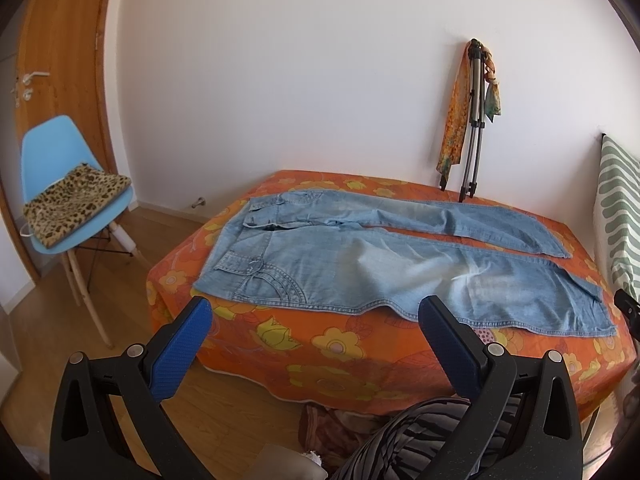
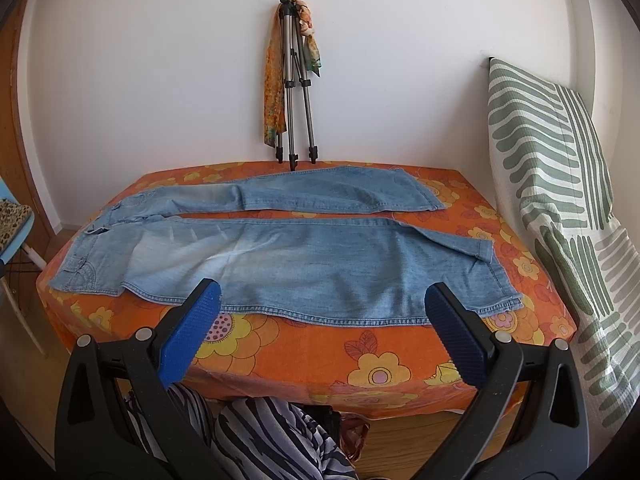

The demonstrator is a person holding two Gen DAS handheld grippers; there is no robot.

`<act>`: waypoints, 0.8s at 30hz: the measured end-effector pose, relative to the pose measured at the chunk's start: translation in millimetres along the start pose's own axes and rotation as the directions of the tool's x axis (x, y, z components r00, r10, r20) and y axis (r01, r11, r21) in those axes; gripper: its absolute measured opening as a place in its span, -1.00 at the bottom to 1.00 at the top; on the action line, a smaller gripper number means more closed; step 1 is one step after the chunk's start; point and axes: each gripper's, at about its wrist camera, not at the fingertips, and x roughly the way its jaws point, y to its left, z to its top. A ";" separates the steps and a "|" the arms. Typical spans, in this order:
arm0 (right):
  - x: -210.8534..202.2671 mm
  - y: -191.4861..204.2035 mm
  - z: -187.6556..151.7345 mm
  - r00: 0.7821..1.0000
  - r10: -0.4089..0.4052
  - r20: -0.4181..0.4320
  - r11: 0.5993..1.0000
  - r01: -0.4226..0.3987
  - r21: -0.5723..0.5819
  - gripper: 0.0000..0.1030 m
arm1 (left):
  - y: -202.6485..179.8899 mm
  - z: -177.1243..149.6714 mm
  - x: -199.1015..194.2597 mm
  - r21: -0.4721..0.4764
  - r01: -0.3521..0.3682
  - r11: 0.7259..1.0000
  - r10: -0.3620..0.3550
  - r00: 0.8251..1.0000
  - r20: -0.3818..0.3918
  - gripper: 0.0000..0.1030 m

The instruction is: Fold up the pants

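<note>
Plainly, no brand, label or writing can be read anywhere in either view. At the far left a blue chair (image 1: 48, 160) carries a leopard-print cushion (image 1: 76, 204), cut by the frame edge in the right wrist view. The left gripper (image 1: 314, 310) hangs above the near edge of the bed, its blue-padded fingers (image 1: 184, 344) spread wide with nothing between them. The pants (image 1: 360, 256), pale blue denim, lie flat and unfolded on the orange flowered bedspread (image 1: 320, 344), long axis running left to right: waistband toward the left, leg hems toward the right, one leg nearer the wall, the other nearer the grippers. The right gripper (image 2: 322, 294) is likewise wide apart and empty, just short of the near leg's seam. A tripod (image 2: 294, 80) draped with scarves leans at the wall behind. A green-striped pillow (image 2: 552, 152) stands at the right, partly cropped. Striped fabric low in both views is hard to identify
</note>
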 end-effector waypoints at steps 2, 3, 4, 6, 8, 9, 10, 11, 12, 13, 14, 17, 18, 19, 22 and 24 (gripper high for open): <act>-5.0 -1.9 -0.9 1.000 0.004 0.007 1.000 -0.004 -0.002 1.00 | 1.8 0.4 -2.9 -0.001 0.001 1.000 -0.001 1.000 0.007 0.99; -8.3 -3.1 -0.1 1.000 0.007 0.010 1.000 -0.007 -0.005 1.00 | 2.9 0.1 -4.7 0.001 0.004 1.000 -0.004 1.000 0.010 0.99; -10.9 -3.6 1.0 1.000 0.011 0.011 1.000 -0.011 -0.009 1.00 | 3.8 0.1 -6.5 0.005 0.005 1.000 -0.005 1.000 0.014 0.99; -13.2 -3.9 2.8 1.000 0.027 0.009 1.000 -0.027 -0.012 1.00 | 6.6 1.1 -8.7 0.013 -0.001 1.000 0.000 1.000 0.020 0.99; -16.2 -4.4 8.1 0.999 0.046 0.007 0.999 -0.046 -0.015 1.00 | 12.4 3.5 -10.0 0.015 -0.006 1.000 0.006 1.000 0.025 0.99; -17.4 -4.3 11.9 0.998 0.057 0.007 0.998 -0.057 -0.019 1.00 | 14.1 4.1 -10.3 0.016 -0.007 1.000 0.006 1.000 0.025 0.99; -17.7 -3.8 14.8 0.998 0.069 0.007 0.997 -0.068 -0.023 1.00 | 16.3 5.0 -10.4 0.016 0.000 1.000 -0.001 1.000 0.025 0.99; -18.1 -4.0 17.1 0.997 0.079 0.009 0.997 -0.078 -0.028 1.00 | 19.6 6.8 -9.4 0.015 0.007 1.000 -0.007 1.000 0.023 0.99; -17.6 -3.0 20.8 0.996 0.086 0.013 0.996 -0.085 -0.035 1.00 | 20.8 7.9 -8.5 0.017 0.010 1.000 -0.010 1.000 0.020 0.99; -17.7 -3.2 23.2 0.996 0.090 0.018 0.995 -0.089 -0.042 1.00 | 23.1 9.7 -6.6 0.019 0.009 1.000 -0.009 1.000 0.019 0.99; -16.1 -2.2 27.2 0.995 0.096 0.023 0.994 -0.094 -0.053 1.00 | 25.1 11.1 -4.1 0.021 0.011 1.000 -0.011 1.000 0.017 0.99; -12.6 -3.9 38.5 0.993 0.114 0.035 0.991 -0.111 -0.075 1.00 | 28.6 15.5 5.2 0.030 0.001 1.000 -0.001 1.000 0.005 0.99; -10.9 -4.6 42.9 0.991 0.128 0.037 0.989 -0.124 -0.083 1.00 | 29.4 16.1 7.8 0.033 -0.006 0.999 0.006 1.000 0.001 0.99; -8.9 -6.0 47.7 0.990 0.133 0.039 0.988 -0.129 -0.088 1.00 | 31.4 18.2 11.0 0.036 -0.008 0.999 0.008 1.000 -0.003 0.99; -2.1 -9.2 62.3 0.989 0.141 0.049 0.985 -0.135 -0.105 1.00 | 40.7 25.5 17.4 0.025 -0.005 1.000 0.005 1.000 -0.003 0.99; 4.7 -8.8 73.2 0.988 0.143 0.052 0.983 -0.135 -0.124 1.00 | 48.6 33.4 21.7 0.020 -0.008 1.000 0.008 1.000 0.002 0.99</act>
